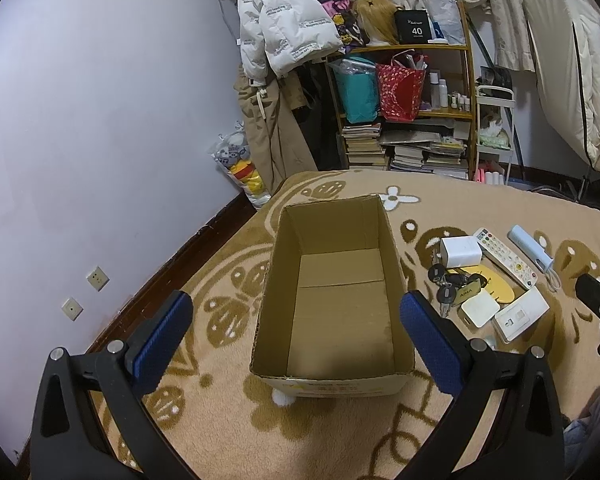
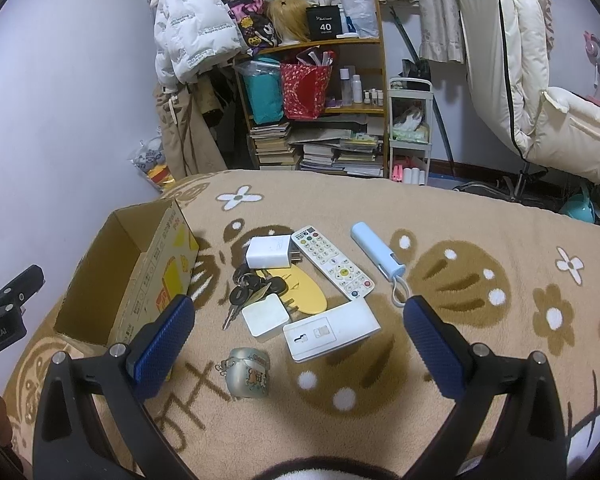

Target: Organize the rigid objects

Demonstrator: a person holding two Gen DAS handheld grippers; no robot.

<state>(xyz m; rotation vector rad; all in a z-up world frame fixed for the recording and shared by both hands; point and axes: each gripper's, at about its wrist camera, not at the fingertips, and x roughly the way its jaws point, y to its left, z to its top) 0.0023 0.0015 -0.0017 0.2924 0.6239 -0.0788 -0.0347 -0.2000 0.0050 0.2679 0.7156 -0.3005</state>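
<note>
My left gripper (image 1: pixel 296 334) hangs spread wide over the empty cardboard box (image 1: pixel 340 280); nothing is packed yet, so I judge this the start; my right gripper (image 2: pixel 300 344), also spread and empty, hovers above the white adapter (image 2: pixel 331 333) beside the keys (image 2: pixel 252 284) and remote (image 2: pixel 332 263); next comes lowering to pinch one.

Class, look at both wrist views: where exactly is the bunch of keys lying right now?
The bunch of keys lies on the patterned blanket, right of the cardboard box, just below the white charger and touching the yellow oval piece.
</note>
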